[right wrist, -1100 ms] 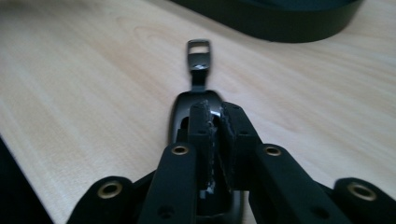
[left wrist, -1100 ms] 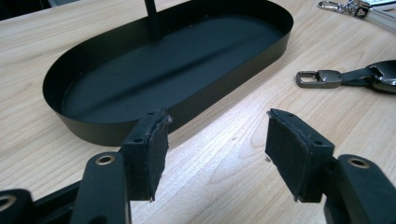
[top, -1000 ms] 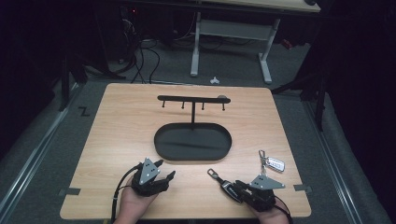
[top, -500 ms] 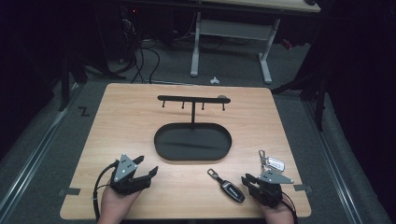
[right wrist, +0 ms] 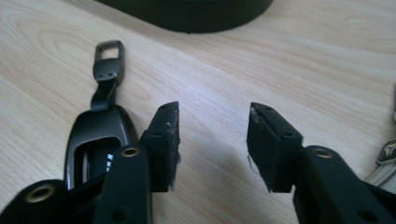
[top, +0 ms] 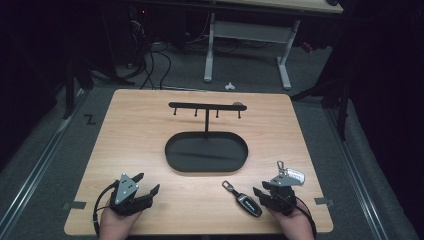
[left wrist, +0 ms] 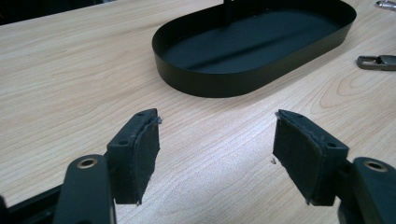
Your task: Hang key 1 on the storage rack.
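A: We see bare table (top: 135, 145) ahead of the left gripper (top: 142, 187), up to the tray (top: 206, 167).

B: The fob (right wrist: 95, 135) crowds the right gripper (right wrist: 212, 142); keys (top: 289, 175), we think, lie opposite.

no readable text, labels, brands, numbers or signs on anything

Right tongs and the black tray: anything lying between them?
No. In the right gripper view, bare wood runs from the right tongs to the black tray.
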The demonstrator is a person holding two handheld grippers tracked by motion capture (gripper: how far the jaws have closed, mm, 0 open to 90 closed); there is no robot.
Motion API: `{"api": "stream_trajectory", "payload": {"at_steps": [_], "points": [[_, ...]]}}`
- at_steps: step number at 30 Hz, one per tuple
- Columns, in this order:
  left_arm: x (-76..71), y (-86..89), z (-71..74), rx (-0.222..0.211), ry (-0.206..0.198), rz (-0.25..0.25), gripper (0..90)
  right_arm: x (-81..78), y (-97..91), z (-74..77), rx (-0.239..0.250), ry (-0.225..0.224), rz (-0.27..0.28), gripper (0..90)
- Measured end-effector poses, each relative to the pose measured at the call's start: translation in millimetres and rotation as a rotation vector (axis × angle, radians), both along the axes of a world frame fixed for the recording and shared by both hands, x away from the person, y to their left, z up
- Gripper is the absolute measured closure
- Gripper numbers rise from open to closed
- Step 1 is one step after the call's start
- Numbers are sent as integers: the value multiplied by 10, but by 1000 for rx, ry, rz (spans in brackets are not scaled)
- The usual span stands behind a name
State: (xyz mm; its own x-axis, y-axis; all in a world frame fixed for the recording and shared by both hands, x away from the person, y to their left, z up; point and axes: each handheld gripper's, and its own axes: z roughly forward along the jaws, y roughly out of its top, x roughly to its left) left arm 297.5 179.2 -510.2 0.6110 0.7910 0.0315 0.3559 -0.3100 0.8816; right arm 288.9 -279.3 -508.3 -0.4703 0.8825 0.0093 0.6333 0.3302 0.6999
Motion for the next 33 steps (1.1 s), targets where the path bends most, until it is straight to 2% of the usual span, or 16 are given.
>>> {"api": "stream_trajectory", "payload": {"at_steps": [1,2,8,9,13,15,19,24,26,27,29,30,33], "points": [[2,-2,-6,-1,0,-3,320,38,5,-4,-20,33,-1,514],[4,-4,-11,1,2,-7,320,38,5,-4,-20,33,-1,514],[12,-10,-17,-11,14,-16,310,131,12,40,-86,126,-3,465],[12,-9,-12,-11,15,-16,307,153,17,71,-100,160,-9,452],[9,-5,0,-7,21,-19,305,184,22,115,-118,193,-12,442],[11,-9,1,-8,23,-19,303,200,39,141,-143,208,-8,435],[17,-23,-3,-5,38,-20,299,221,90,187,-205,228,27,426],[2,-41,7,2,34,-32,299,270,156,207,-295,261,72,410],[-6,-48,12,1,35,-36,298,284,174,204,-305,287,75,393],[-7,-52,12,-1,33,-37,297,307,182,206,-317,316,77,385],[-8,-55,16,-3,36,-40,297,320,179,209,-315,331,79,382],[-9,-54,21,-8,37,-42,297,356,169,225,-304,366,74,378],[-19,-41,46,-28,29,-43,297,387,168,245,-314,385,73,377]]}}
